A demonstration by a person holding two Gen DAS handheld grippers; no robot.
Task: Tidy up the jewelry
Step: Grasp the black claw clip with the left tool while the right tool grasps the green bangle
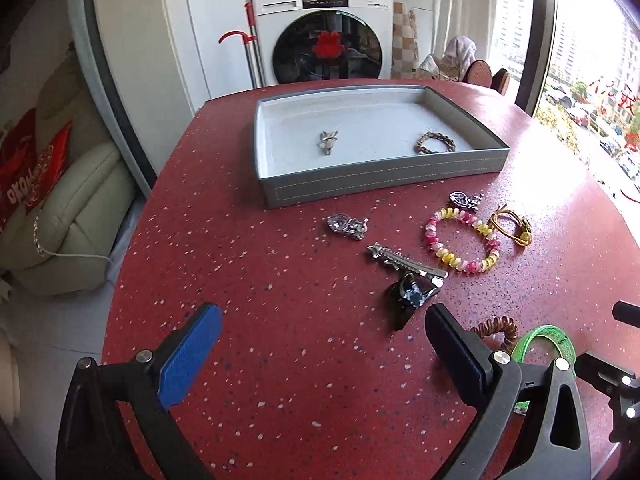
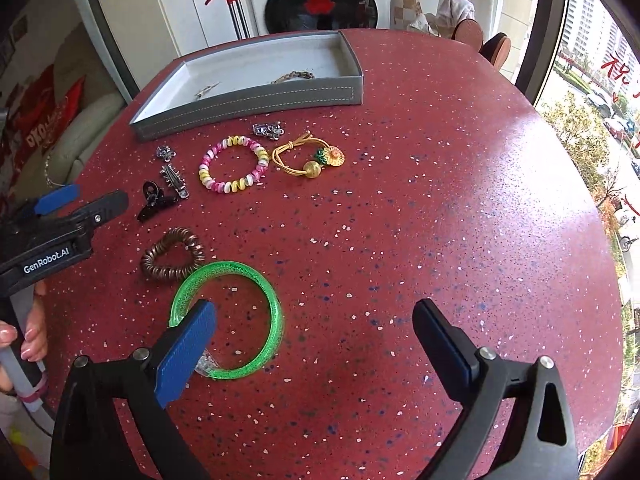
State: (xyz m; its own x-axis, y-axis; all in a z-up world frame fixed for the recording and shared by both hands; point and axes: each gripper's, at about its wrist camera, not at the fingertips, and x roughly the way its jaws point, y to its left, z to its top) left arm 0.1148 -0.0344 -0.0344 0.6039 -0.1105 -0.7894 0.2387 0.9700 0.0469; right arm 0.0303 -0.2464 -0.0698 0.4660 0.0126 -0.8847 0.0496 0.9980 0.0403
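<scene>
Red speckled stone forms the round table [image 2: 400, 200]; toward its far edge stands a grey jewelry tray [image 1: 384, 184], holding a small silver charm [image 1: 328, 142] near its middle and a braided bracelet [image 1: 435, 143] toward its right end; on the table in front of the tray lie silver clips, a pink-and-yellow beaded bracelet [image 2: 233, 164] and a yellow cord tie [image 2: 308, 158]; nearer the front edge sit a brown coil tie [image 2: 172, 254] and a green bangle [image 2: 228, 320]; the right gripper [image 2: 316, 344] hovers with jaws wide, one blue finger [image 2: 188, 354] over the bangle's left rim, nothing grasped; the left gripper [image 1: 320, 354] is likewise released and empty, just before a black clip [image 1: 412, 294].
</scene>
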